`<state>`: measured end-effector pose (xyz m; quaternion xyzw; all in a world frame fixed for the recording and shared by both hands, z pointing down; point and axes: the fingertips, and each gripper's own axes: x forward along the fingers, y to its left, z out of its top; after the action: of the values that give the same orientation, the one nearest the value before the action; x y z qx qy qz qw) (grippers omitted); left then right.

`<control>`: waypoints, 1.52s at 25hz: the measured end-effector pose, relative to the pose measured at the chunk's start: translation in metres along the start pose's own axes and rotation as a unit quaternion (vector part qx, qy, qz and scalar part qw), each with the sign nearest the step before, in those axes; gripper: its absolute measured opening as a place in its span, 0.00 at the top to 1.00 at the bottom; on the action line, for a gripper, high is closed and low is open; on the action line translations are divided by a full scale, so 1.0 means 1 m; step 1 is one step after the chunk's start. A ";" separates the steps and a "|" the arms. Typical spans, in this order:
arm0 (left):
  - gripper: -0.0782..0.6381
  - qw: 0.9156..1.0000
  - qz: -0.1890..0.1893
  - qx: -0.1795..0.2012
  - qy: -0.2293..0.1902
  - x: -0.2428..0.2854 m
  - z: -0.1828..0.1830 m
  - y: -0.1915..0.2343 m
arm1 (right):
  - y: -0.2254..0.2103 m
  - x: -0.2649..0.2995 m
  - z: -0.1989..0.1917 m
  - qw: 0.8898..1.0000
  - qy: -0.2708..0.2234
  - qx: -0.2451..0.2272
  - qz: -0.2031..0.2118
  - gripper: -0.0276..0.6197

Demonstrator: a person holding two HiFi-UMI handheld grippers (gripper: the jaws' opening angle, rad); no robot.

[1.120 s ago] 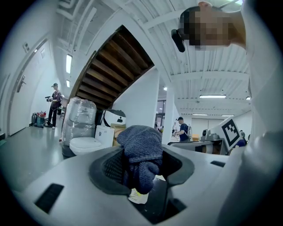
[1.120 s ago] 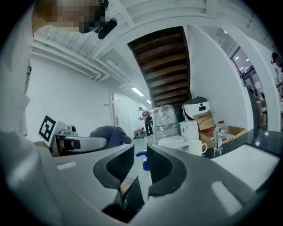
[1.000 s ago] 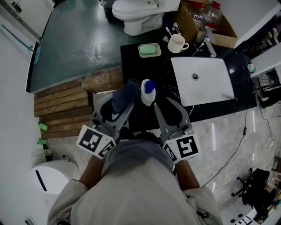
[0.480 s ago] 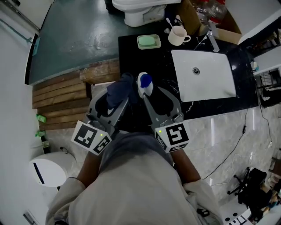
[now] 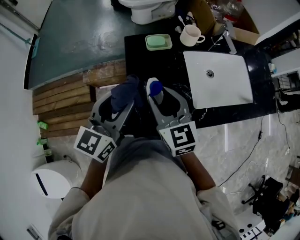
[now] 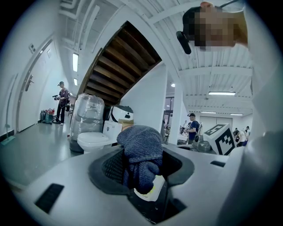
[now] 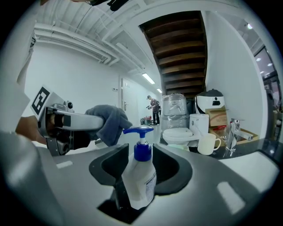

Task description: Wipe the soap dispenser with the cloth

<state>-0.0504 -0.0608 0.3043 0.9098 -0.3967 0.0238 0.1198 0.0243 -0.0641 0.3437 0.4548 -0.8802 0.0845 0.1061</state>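
A white soap dispenser [image 5: 155, 89] with a blue pump stands between the jaws of my right gripper [image 5: 168, 96], over the black counter [image 5: 140, 56]. Those jaws have just been opening and now stand wide, with a gap showing on either side of the dispenser [image 7: 139, 178]. My left gripper [image 5: 121, 104] is shut on a bunched dark blue cloth [image 5: 125, 93], held just left of the pump. The cloth [image 6: 139, 154] fills the space between the left jaws. In the right gripper view the cloth [image 7: 110, 120] hangs beside the pump head.
A white sink [image 5: 220, 89] with a faucet [image 5: 227, 42] lies to the right. A mug [image 5: 190, 35] and a green soap dish [image 5: 158, 41] sit at the counter's far side. A toilet [image 5: 145, 9] and a cardboard box [image 5: 243, 28] stand beyond, wooden steps [image 5: 61, 103] to the left.
Both grippers have sunk a little toward the counter. The right jaws have spread wider around the dispenser. The cloth stays gripped in the left jaws.
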 end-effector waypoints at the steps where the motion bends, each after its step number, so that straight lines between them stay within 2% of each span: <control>1: 0.64 1.000 0.000 -0.002 0.001 0.002 -0.001 0.001 | 0.000 0.002 0.000 1.000 0.003 -0.005 -0.001 0.75; 7: 0.64 1.000 -0.003 -0.010 0.005 0.011 -0.004 0.008 | -0.001 0.017 0.006 1.000 0.004 -0.031 -0.003 0.75; 16: 0.64 0.999 -0.014 -0.024 0.020 0.022 -0.015 0.021 | -0.018 0.012 0.009 1.000 -0.016 0.017 -0.005 0.75; 21: 0.64 0.998 -0.046 -0.026 0.025 0.033 -0.016 0.017 | -0.030 0.004 0.009 0.999 -0.021 0.043 -0.005 0.75; 27: 0.64 0.995 -0.091 -0.008 0.046 0.047 -0.027 0.003 | -0.035 -0.003 0.007 0.999 -0.015 0.048 0.003 0.75; 38: 0.64 0.986 -0.146 0.006 0.080 0.059 -0.043 -0.019 | -0.042 -0.011 0.003 0.998 -0.005 0.057 0.004 0.75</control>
<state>0.0059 -0.0808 0.3501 0.9538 -0.2484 0.0812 0.1481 0.0649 -0.0804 0.3399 0.4570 -0.8763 0.1331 0.0750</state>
